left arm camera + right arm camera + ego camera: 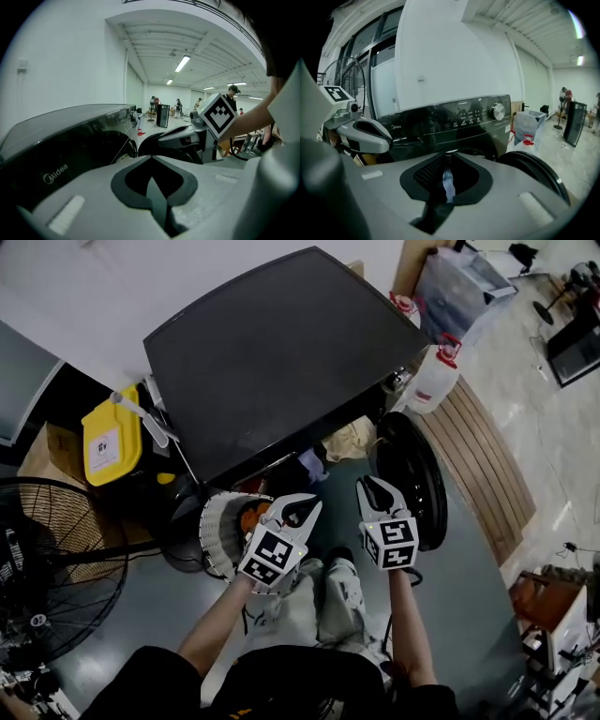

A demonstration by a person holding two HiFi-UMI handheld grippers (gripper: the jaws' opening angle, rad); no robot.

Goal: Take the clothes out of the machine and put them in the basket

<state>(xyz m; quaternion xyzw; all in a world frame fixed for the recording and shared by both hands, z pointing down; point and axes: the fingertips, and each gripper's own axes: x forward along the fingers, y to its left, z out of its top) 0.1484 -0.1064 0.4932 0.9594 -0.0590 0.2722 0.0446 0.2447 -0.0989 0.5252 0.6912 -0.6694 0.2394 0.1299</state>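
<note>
The black front-loading washing machine [272, 352] stands ahead of me with its round door [417, 479] swung open to the right. Beige cloth [352, 439] and a bluish garment [310, 465] show at the drum opening. A white slatted basket [216, 532] sits on the floor at the machine's left front, with something orange [251, 517] in it. My left gripper [315, 506] hovers shut between the basket and the opening, holding nothing. My right gripper [365, 486] is shut and empty too, just in front of the opening, beside the door. The machine's control panel [461, 121] fills the right gripper view.
A yellow canister [111, 442] and a large floor fan [47, 559] stand left of the machine. A plastic jug [433, 379], a clear bin [464, 282] and a slatted wooden platform [492, 460] lie to the right. My legs and shoes [342, 592] are below the grippers.
</note>
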